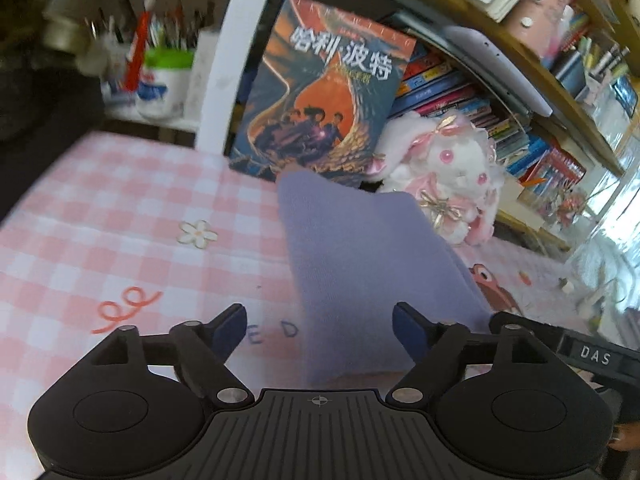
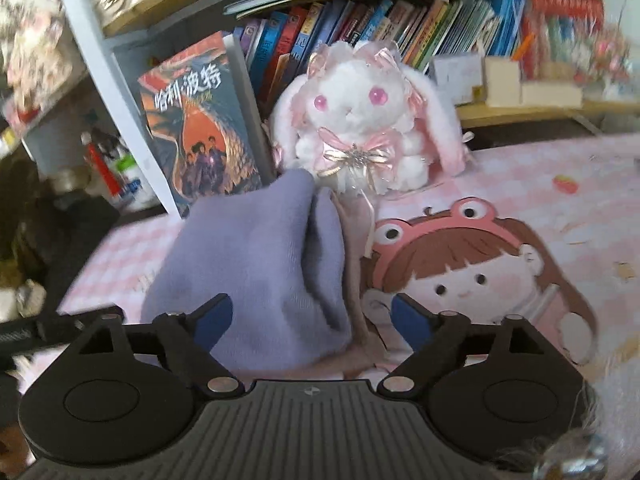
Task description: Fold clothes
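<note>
A lavender knit garment point(image 1: 360, 264) lies folded in a long strip on the pink checked tablecloth point(image 1: 120, 208). In the right wrist view the garment point(image 2: 256, 264) shows several stacked layers with a mauve edge on its right side. My left gripper point(image 1: 318, 330) is open, its jaws straddling the garment's near end without touching it. My right gripper point(image 2: 310, 320) is open, with the near end of the garment between its jaws. Neither holds anything.
A white and pink plush rabbit point(image 2: 360, 120) sits just behind the garment, next to a standing book point(image 1: 320, 92). Shelves of books point(image 2: 400, 28) run behind. A cup of pens point(image 1: 160, 64) stands far left. The other gripper's body point(image 1: 580, 352) is close on the right.
</note>
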